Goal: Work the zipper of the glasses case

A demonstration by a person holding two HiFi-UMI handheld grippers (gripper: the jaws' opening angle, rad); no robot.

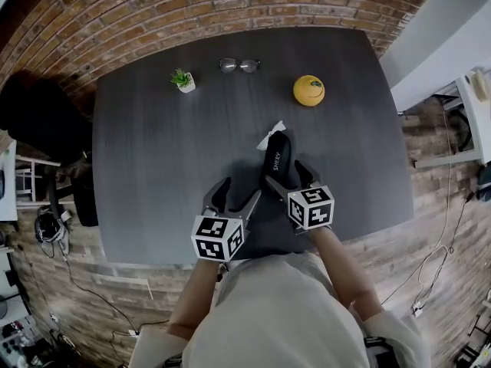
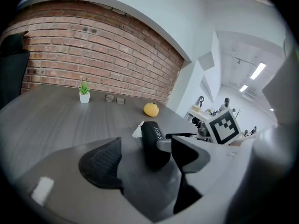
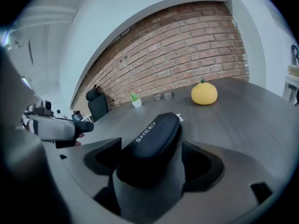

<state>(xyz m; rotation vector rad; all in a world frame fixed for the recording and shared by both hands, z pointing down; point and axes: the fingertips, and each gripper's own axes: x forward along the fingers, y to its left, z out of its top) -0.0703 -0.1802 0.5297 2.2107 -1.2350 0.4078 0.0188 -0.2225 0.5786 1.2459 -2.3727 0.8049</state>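
the black glasses case (image 1: 278,158) lies closed on the dark table (image 1: 153,152), near its front edge. the right gripper (image 1: 290,181) straddles its near end, jaws spread. the left gripper (image 1: 236,196) hangs just beside it, jaws apart, empty.

My right tool (image 1: 286,176) covers the near end of the glasses case (image 1: 278,158) in the head view. In the right gripper view the case's bulk hides the inner faces of the jaws, so I cannot tell whether they press on it. Its zipper shows in no view. A white scrap (image 1: 270,135) pokes out from behind the case's far end, mostly hidden, and I can't make out what it is. Toward the far edge of the surface (image 1: 153,167), the yellow round thing (image 1: 309,90) is too small to identify. My torso (image 1: 268,305) covers the middle of the near edge.
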